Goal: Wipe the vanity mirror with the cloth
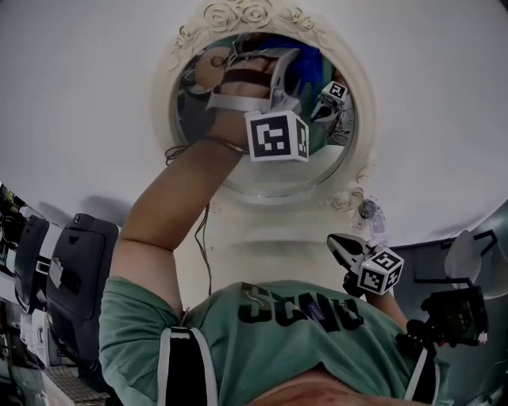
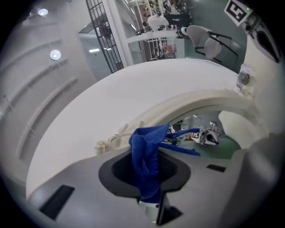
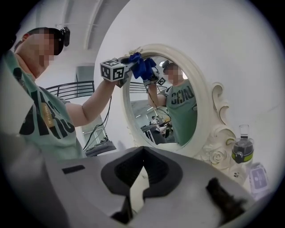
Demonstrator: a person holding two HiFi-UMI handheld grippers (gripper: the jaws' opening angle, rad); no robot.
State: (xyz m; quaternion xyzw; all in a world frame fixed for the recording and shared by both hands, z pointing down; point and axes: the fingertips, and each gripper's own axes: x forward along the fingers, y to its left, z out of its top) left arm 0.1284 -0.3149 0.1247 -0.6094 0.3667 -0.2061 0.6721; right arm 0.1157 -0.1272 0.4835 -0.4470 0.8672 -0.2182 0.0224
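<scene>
An oval vanity mirror [image 1: 262, 170] in an ornate white frame [image 1: 238, 16] stands against a white surface. My left gripper [image 1: 278, 65] is raised to the upper part of the glass and is shut on a blue cloth [image 1: 300, 62], which presses against the mirror. In the left gripper view the cloth [image 2: 146, 153] hangs bunched between the jaws, with the frame's rim [image 2: 196, 99] just ahead. The right gripper view shows the left gripper [image 3: 130, 65] and the cloth [image 3: 143, 67] at the mirror's [image 3: 165, 116] top. My right gripper [image 1: 338, 244] hangs low beside the frame's base, shut and holding nothing [image 3: 143, 153].
A small clear bottle with a green band [image 3: 242, 150] stands at the mirror's base on the right [image 1: 367, 210]. Dark chairs [image 1: 79, 262] are at the left, a black stand [image 1: 456, 313] at the right. A cable [image 1: 205, 238] trails from the left arm.
</scene>
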